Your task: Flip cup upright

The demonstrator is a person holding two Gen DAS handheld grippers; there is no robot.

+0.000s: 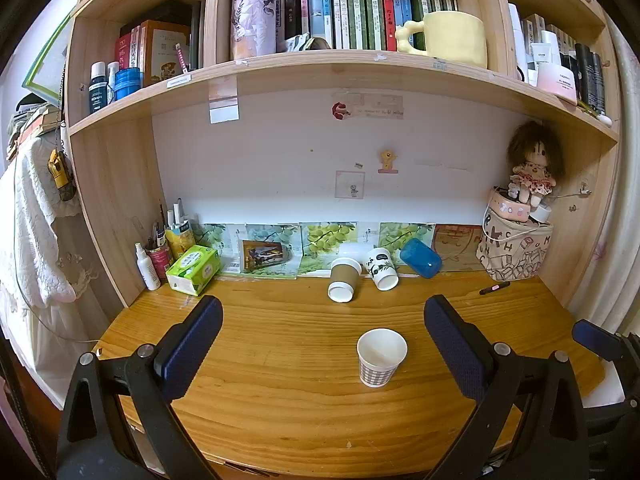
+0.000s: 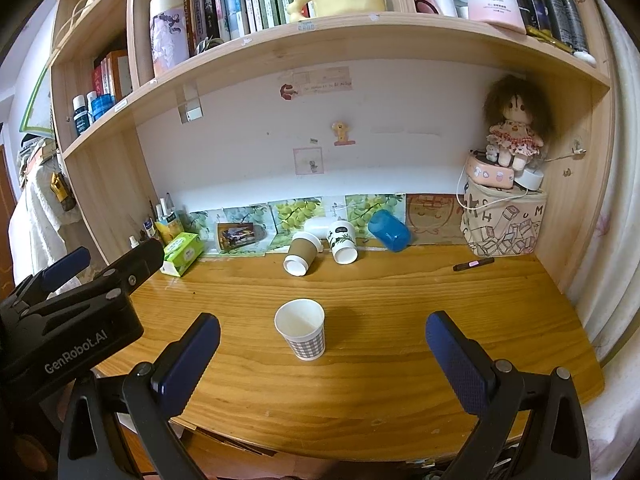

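On wooden desk, mid-front: checkered paper cup stands upright, mouth up, apart from both grippers. Left gripper spread wide, holds nothing. Right gripper likewise spread, nothing held. Near back wall: brown cup, panda cup, blue cup on sides.

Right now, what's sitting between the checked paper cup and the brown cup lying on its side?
Nothing: only bare wooden desk separates the upright checked cup from the tipped brown cup. Both wrist views show that stretch.
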